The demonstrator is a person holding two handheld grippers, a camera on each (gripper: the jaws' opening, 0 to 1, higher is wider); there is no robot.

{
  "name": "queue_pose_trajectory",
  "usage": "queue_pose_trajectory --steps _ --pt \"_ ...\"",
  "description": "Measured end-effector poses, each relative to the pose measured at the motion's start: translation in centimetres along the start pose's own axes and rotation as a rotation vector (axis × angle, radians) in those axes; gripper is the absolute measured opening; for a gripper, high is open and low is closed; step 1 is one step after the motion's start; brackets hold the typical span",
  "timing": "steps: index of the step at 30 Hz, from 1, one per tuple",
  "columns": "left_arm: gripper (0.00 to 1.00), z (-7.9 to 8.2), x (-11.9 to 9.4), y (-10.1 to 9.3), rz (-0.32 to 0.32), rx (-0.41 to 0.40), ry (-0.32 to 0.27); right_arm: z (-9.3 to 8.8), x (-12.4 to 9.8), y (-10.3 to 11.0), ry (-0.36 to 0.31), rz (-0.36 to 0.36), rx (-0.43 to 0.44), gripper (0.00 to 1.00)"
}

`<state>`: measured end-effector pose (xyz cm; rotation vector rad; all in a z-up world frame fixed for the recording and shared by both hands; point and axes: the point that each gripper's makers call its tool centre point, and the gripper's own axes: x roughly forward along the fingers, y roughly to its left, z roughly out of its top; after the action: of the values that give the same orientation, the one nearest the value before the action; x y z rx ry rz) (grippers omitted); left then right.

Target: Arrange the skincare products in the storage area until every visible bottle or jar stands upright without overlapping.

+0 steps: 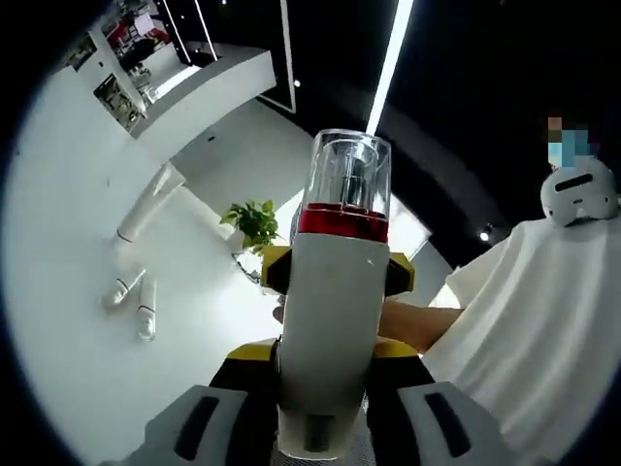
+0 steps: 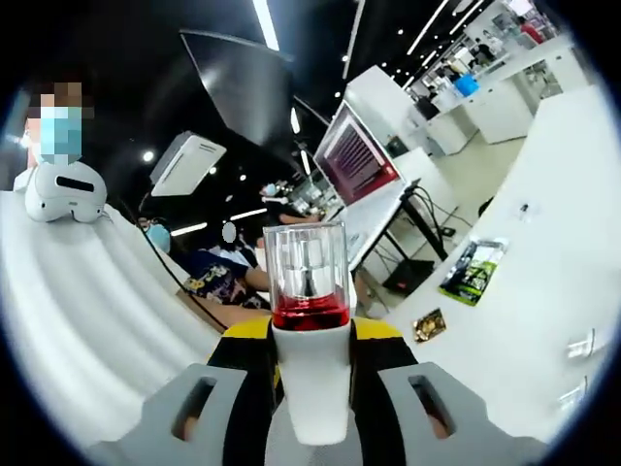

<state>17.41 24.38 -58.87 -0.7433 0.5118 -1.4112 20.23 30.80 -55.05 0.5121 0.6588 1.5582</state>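
Your left tool (image 1: 330, 383) is clamped on a white pump bottle (image 1: 332, 330) with clear cap and red band — its base is cut off at the frame bottom. Your right tool (image 2: 312, 388) grips a similar bottle (image 2: 310, 330). Left gripper view adds white tubes (image 1: 136, 301) lying on the white surface (image 1: 87, 379), details too small to read.

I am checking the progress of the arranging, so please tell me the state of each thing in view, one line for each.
Left gripper: shut on a white bottle.
White bottle: held, clear cap on.
Right gripper: shut on a second white bottle.
Second white bottle: held, clear cap on.
Two white tubes: lying flat on the white table.
Monitor: switched on.
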Motion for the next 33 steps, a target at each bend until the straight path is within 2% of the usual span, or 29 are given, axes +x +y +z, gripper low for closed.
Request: queue_pose_trajectory --steps 1,2,7,9,10,11,12,14,17,18,20,23,33 --pt "0.33 0.2 0.0 0.1 0.013 0.017 0.001 0.1 0.0 -0.1 -0.01 -0.004 -0.003 0.27" --pt "0.33 0.3 0.0 0.1 0.016 -0.003 0.001 0.4 0.1 -0.2 -0.024 -0.013 -0.005 0.27" --pt "0.32 1.8 -0.1 1.0 0.08 0.027 -0.039 1.7 -0.2 -1.1 -0.096 -0.054 -0.008 0.27" --pt "0.32 2.3 -0.2 1.6 0.107 0.024 -0.063 2.5 0.1 -1.8 -0.115 -0.117 -0.036 0.28" --pt "0.32 2.8 -0.3 2.0 0.124 0.034 -0.083 2.6 0.2 -2.0 -0.112 -0.133 -0.048 0.28" --pt "0.32 3.0 -0.3 2.3 0.141 0.041 -0.091 2.8 0.3 -2.5 -0.094 -0.189 -0.084 0.29" --pt "0.32 3.1 -0.4 3.1 0.184 0.052 -0.087 3.0 0.3 -2.8 -0.088 -0.226 -0.102 0.3" --pt "0.32 3.2 -0.6 3.7 0.225 0.077 -0.082 3.2 0.3 -3.5 -0.057 -0.3 -0.189 0.31" --pt "0.32 3.1 -0.9 4.5 0.261 0.083 -0.068 3.3 0.1 -4.2 -0.008 -0.4 -0.297 0.33" --pt "0.32 3.2 -1.0 4.6 0.266 0.11 -0.069 3.3 0.1 -4.0 -0.004 -0.403 -0.291 0.33" --pt "0.32 3.4 -0.7 4.3 0.252 0.112 -0.077 3.7 0.1 -3.7 -0.021 -0.398 -0.269 0.32" --pt "0.32 4.1 -0.3 4.3 0.275 0.139 -0.1 4.3 -0.4 -4.0 -0.043 -0.411 -0.236 0.32" --pt "0.32 4.1 0.0 4.5 0.274 0.143 -0.099 4.0 -1.2 -4.1 -0.035 -0.434 -0.217 0.33"
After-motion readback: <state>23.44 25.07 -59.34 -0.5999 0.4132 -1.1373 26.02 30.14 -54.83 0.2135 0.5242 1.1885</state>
